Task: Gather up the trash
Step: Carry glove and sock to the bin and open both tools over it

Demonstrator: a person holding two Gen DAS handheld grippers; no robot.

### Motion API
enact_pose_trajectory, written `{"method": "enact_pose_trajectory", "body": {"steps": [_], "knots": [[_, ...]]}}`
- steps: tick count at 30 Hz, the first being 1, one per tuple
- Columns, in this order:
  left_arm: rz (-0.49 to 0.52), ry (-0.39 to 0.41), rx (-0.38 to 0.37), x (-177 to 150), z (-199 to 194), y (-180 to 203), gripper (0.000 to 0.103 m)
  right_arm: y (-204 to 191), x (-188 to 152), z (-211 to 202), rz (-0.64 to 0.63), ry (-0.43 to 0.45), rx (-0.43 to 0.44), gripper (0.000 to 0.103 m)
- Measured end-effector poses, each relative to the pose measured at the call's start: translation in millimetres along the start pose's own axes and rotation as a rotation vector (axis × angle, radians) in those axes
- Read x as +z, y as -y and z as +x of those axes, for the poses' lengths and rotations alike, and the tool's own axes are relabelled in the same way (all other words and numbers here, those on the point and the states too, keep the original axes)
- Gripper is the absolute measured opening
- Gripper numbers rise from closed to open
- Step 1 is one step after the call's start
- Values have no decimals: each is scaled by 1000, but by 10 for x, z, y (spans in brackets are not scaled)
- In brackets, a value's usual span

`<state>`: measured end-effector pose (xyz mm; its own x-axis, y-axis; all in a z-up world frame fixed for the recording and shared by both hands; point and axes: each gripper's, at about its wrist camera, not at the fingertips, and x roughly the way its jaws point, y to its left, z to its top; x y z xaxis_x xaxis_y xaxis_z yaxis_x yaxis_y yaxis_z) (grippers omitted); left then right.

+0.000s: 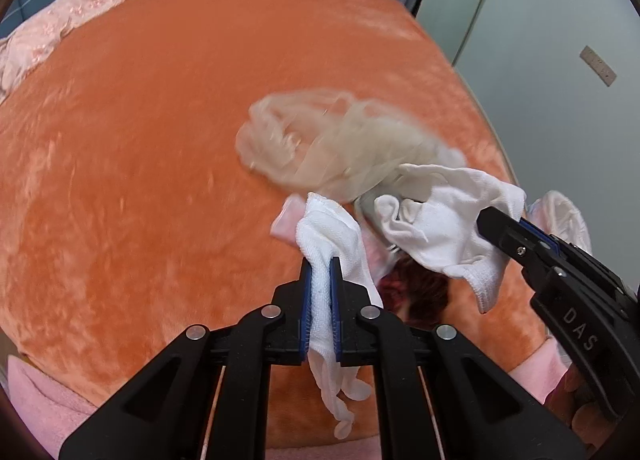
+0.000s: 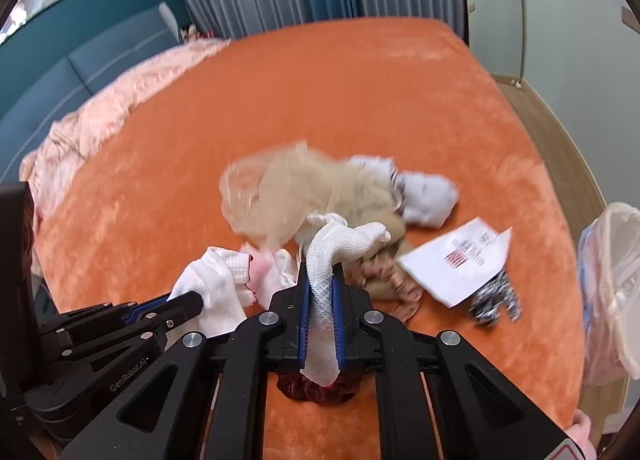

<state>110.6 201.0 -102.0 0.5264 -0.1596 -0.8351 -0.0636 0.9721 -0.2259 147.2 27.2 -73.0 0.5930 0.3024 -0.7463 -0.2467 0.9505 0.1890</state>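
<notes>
My left gripper (image 1: 320,264) is shut on a white cloth glove (image 1: 332,244) that hangs down between its fingers. My right gripper (image 2: 320,268) is shut on another white knit glove (image 2: 340,248); in the left wrist view it comes in from the right (image 1: 486,218) holding that glove (image 1: 444,216). Both are held just above an orange bed (image 2: 360,92). A crumpled beige sheer plastic bag (image 2: 288,192) lies behind them, also in the left view (image 1: 328,140). A white printed paper (image 2: 460,260) lies to the right.
A bin lined with a white bag (image 2: 612,284) stands at the bed's right edge. A white sock (image 2: 428,196), a black-and-white patterned item (image 2: 496,300), a dark red scrunchie (image 2: 320,388) and pinkish cloth (image 2: 264,272) lie nearby. A pink quilt (image 2: 100,120) covers the far left.
</notes>
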Motion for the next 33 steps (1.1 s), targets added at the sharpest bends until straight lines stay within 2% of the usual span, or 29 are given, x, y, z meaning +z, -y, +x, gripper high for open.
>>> {"method": "enact_pose_trajectory", "body": {"steps": [4,10,16,24,28,33], "knots": [[55,76,-42,203,-327,350,8,206,211,-456,27,108,-26,9],[164,161,-119,528,-590,1175,8,726,443,-1114,61,245,-121,9],[304,224,-229,639,-748,2185,8,1408,449,-1604,142,314,-228,9],[433,197,-330,544,-575,3193,8,2311,268,-1941,258,331,-346,10],[482,177,-363,483,-432,3564,8,2578,191,-1941,289,322,-381,10],[520,147,-377,416,-211,3909,11,2844,154,-1907,319,321,-412,15]]}}
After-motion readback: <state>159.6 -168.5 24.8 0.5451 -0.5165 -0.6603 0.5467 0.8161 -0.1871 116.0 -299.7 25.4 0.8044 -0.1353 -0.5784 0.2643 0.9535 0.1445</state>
